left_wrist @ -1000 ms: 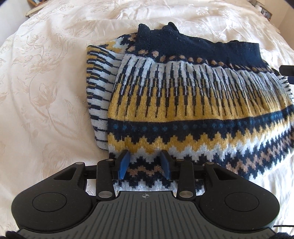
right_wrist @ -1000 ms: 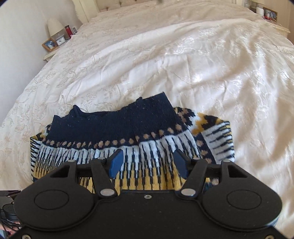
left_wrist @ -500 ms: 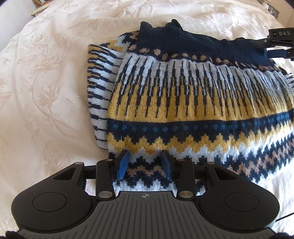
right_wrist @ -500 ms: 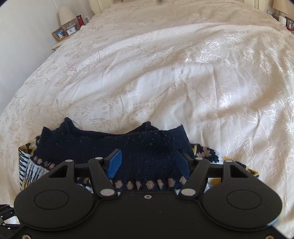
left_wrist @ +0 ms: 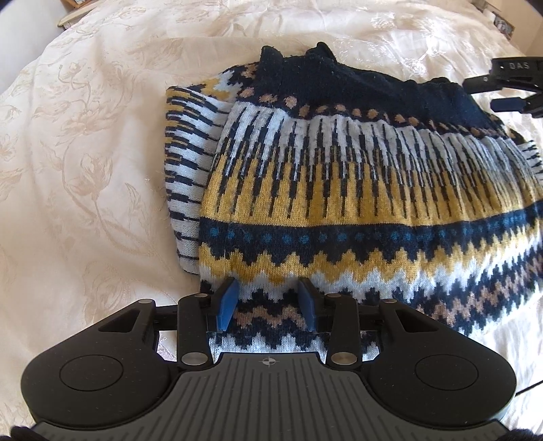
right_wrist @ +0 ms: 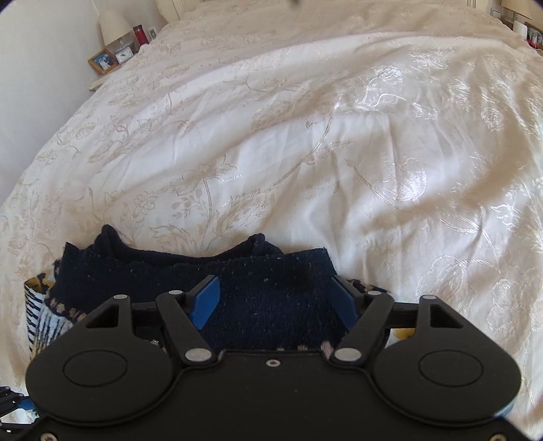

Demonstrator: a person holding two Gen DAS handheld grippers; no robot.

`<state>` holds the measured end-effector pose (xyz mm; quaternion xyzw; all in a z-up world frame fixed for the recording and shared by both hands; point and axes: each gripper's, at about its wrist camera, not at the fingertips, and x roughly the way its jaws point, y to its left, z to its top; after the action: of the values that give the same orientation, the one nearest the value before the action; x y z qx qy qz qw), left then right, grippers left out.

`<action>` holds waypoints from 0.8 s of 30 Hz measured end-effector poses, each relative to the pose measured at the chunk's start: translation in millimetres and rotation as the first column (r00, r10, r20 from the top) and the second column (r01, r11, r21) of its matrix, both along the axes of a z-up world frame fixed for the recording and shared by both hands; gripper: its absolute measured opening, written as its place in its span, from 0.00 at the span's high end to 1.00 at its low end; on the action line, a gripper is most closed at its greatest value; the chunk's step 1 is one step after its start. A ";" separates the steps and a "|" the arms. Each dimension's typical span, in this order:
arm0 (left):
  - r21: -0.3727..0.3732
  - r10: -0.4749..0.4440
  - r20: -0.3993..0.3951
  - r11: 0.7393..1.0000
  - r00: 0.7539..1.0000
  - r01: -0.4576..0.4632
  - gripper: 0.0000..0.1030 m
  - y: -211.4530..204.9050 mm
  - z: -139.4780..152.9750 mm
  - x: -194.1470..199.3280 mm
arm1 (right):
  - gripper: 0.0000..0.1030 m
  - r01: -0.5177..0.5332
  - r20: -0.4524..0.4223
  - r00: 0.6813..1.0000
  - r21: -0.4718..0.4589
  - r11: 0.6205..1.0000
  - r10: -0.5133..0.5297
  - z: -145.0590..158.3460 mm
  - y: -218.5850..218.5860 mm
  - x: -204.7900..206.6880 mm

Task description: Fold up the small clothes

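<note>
Cream bedspread (left_wrist: 85, 176) with a woven floral pattern was seen across the left wrist view, rumpled in soft folds, and a patterned knitted sweater (left_wrist: 356, 190) was laid on it, partly folded, with one striped sleeve tucked under its left side. The left gripper (left_wrist: 268, 300) was held low over the near zigzag hem, its blue pads (left_wrist: 226, 302) spread apart with the knit between them but not pinched, probably so that the hem could be taken up for the next fold. The right gripper (left_wrist: 509, 98) was seen at the sweater's far right corner, over the navy band.

From the right wrist view, the right gripper (right_wrist: 271, 300) was likewise held apart above the navy band (right_wrist: 271, 291), nothing clamped. Beyond it the bedspread (right_wrist: 339, 152) stretched to the headboard end, where a bedside table (right_wrist: 101, 79) carried a lamp (right_wrist: 113, 29), a framed photo (right_wrist: 101, 61) and a small clock (right_wrist: 123, 54).
</note>
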<state>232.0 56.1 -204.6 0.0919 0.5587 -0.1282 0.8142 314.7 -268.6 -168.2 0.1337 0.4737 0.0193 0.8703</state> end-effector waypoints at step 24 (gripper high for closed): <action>-0.100 -0.050 0.037 0.994 0.998 0.054 0.62 -99.0 47.6 6.6 | 0.22 0.222 -0.092 0.972 0.040 0.974 -0.218 2.9 -42.6 -176.0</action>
<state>238.6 -42.9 -157.0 0.0674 0.5348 -0.1759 0.8237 138.8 -311.2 -165.3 0.2076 0.4929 -0.0713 0.8420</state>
